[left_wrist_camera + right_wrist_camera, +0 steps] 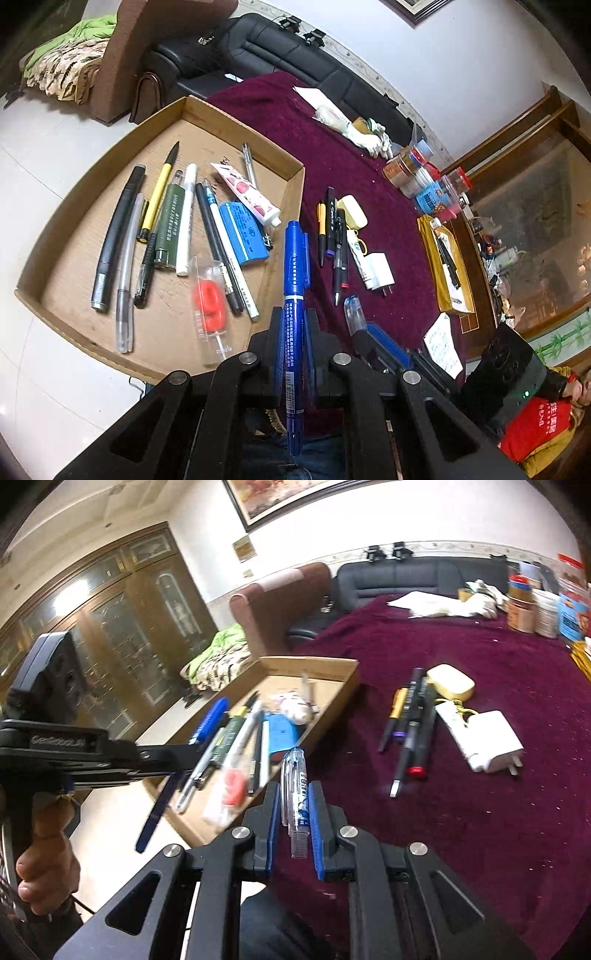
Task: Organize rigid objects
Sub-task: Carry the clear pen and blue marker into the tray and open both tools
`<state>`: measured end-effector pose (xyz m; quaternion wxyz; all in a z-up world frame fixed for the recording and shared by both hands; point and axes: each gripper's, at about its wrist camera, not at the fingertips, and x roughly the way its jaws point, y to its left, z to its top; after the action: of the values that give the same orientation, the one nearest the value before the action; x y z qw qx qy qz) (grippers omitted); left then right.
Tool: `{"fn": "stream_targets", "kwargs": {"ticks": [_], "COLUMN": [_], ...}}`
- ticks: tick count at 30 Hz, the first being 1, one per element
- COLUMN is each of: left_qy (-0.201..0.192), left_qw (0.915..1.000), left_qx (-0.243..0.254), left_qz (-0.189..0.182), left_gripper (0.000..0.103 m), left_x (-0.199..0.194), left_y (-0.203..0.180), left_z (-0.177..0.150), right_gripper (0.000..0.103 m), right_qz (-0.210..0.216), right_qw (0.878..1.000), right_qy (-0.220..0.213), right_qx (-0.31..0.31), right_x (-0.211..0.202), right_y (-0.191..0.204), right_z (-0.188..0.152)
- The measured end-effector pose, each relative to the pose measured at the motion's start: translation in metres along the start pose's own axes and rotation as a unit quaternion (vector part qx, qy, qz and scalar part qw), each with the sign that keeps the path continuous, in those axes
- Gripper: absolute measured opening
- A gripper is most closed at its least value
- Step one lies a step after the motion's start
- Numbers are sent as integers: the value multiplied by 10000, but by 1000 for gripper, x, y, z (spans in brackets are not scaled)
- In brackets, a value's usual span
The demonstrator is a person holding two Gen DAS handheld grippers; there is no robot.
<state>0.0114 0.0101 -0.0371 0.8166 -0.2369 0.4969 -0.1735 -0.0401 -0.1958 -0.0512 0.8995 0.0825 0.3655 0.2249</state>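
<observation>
The left gripper [293,332] is clamped on a blue marker [294,295], held lengthwise over the near wall of the box [291,192], likely to drop in beside the pens [184,225] already gathered there; the right gripper [293,812] pinches a clear pen [295,794] above the cloth [461,812]. The box's near corner looks free; loose pens [410,720] and a charger [487,746] lie well apart on the cloth.
</observation>
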Motion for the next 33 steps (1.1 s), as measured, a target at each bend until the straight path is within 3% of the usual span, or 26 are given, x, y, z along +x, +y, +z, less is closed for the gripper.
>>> {"fn": "stream_targets", "kwargs": {"ticks": [8, 13, 19, 22, 25, 33], "left_qy": [-130, -237, -632, -576, -471, -259], "left_qw": [9998, 9989, 9936, 9931, 9894, 9836], "left_qx": [77, 84, -73, 33, 170, 316], "left_qz": [124, 406, 935, 1023, 1361, 1757], "left_gripper": [8, 8, 8, 8, 8, 9], "left_x": [-4, -1, -5, 3, 20, 47], "left_y": [10, 25, 58, 72, 79, 85], "left_z": [5, 16, 45, 59, 67, 64], "right_gripper": [15, 15, 15, 15, 15, 15], "right_qz": [333, 448, 677, 651, 588, 396], "right_qw": [9993, 9987, 9971, 9968, 9966, 9966], "right_qy": [25, 195, 354, 466, 569, 722], "right_qx": [159, 125, 62, 6, -8, -58], "right_x": [12, 31, 64, 86, 106, 137], "right_y": [4, 9, 21, 28, 29, 34], "right_z": [2, 7, 31, 40, 47, 49]}}
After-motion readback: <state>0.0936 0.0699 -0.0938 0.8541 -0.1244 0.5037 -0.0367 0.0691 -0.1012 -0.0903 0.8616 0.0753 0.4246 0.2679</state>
